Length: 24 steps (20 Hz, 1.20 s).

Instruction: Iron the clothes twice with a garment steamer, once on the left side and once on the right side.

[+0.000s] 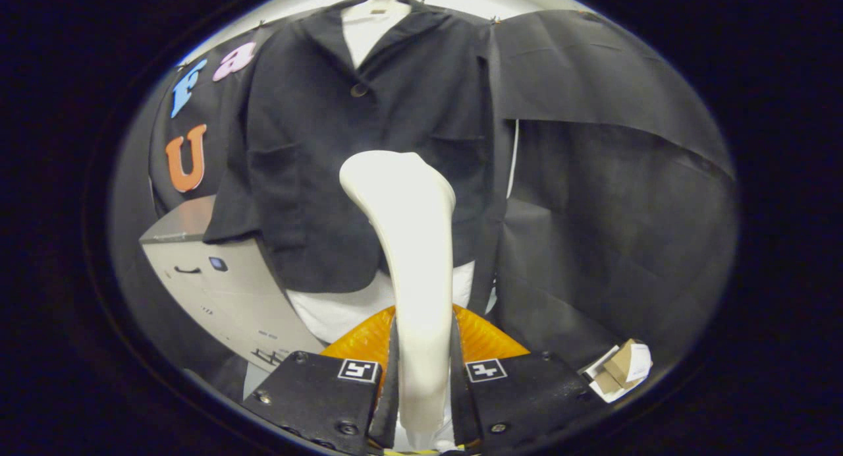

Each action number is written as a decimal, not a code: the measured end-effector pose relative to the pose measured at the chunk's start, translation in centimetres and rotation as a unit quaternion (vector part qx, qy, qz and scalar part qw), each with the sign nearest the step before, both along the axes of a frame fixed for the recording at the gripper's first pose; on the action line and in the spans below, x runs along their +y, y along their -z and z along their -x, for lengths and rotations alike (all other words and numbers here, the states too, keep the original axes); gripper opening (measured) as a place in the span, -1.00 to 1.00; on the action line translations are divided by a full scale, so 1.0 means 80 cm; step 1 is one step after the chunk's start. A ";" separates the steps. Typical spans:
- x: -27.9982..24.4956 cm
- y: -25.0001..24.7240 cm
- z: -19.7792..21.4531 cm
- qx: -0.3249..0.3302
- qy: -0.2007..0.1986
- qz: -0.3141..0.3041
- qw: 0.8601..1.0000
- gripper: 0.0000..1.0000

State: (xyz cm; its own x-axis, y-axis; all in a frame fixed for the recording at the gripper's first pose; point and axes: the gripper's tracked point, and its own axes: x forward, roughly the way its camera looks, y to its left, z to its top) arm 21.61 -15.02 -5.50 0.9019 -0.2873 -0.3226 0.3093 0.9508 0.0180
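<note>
A dark short-sleeved jacket (pixel 342 146) hangs on a white mannequin torso (pixel 369 21), straight ahead of me. My gripper (pixel 421 370) is shut on the handle of a white garment steamer (pixel 405 238), both fingers pressing its sides. The steamer rises from between the fingers and its wide head stands in front of the jacket's lower middle, near the right pocket. Whether the head touches the cloth I cannot tell. The mannequin's white base (pixel 329 311) shows below the jacket's hem.
An orange ribbed thing (pixel 490 337) lies just beyond the fingers, under the steamer. A grey box-like unit (pixel 217 285) stands left of the mannequin. Small cardboard and paper pieces (pixel 622 370) lie to the right. Black cloth (pixel 606 199) covers the wall behind.
</note>
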 end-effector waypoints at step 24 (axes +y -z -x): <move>-0.036 -0.300 -0.114 -0.139 -0.012 0.051 0.989 -0.30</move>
State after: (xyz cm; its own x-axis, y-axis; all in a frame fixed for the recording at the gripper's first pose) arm 30.76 -17.91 18.53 0.9586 -0.2830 -0.0305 0.2832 0.9591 0.0023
